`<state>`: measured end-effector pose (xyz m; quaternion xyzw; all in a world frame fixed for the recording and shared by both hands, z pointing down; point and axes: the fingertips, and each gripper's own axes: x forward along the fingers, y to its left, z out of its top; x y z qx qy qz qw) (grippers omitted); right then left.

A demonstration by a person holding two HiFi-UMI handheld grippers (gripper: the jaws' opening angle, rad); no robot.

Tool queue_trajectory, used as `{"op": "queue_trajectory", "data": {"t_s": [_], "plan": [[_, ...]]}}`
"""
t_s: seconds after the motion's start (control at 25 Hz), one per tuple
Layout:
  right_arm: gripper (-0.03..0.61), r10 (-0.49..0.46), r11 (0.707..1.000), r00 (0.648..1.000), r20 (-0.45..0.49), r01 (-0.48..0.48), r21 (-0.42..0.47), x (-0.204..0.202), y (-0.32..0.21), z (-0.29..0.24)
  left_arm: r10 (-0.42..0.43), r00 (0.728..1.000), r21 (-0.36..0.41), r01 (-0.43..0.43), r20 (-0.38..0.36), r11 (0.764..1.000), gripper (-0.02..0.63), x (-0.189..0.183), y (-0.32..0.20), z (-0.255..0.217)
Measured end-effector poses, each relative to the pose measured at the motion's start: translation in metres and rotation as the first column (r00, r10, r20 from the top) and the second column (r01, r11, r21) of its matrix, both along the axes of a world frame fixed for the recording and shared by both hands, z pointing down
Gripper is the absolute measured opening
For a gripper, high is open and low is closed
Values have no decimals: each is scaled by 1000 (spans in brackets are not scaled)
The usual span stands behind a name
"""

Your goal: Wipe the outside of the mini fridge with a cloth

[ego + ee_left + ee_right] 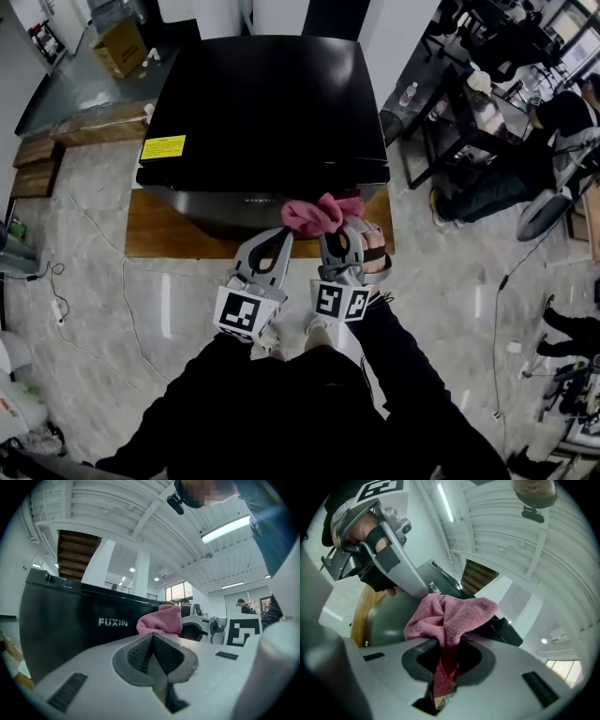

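Note:
The black mini fridge stands on a low wooden board straight ahead; its front, lettered FUXIN, fills the left of the left gripper view. A pink cloth is bunched against the fridge's top front edge, with my right gripper shut on it. The right gripper view shows the cloth pinched between the pads and fanning out above them. My left gripper sits just left of the cloth, jaws shut together with nothing between them. The cloth shows just beyond its tips.
A yellow sticker sits on the fridge top's left front corner. A cardboard box lies on the floor at the far left. Cables trail over the marble floor on the left. On the right a seated person is by a dark table.

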<state>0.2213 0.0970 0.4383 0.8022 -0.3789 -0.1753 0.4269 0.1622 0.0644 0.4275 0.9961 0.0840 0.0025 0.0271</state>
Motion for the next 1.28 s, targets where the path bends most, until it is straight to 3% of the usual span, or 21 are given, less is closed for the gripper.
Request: {"op": "queue_trajectory", "data": {"t_s": [0.28,0.56,0.96,1.28], "plan": [[64,-20,998,996,90,25,-56,0,1,60,14,998,-51,-11,63,999,6,2,6,47],[63,-13,987,978,209,47,-156,6,3,142,6,988,-38,0,152,999,6,8,10,110],[63,6,965,940,342,84,-247,15,7,236,17,959,-51,-3,285,999,6,24,20,212],[61,38,920,895,445,142,-364,15,9,326,13,930,-87,21,367,996,6,28,14,270]]}}
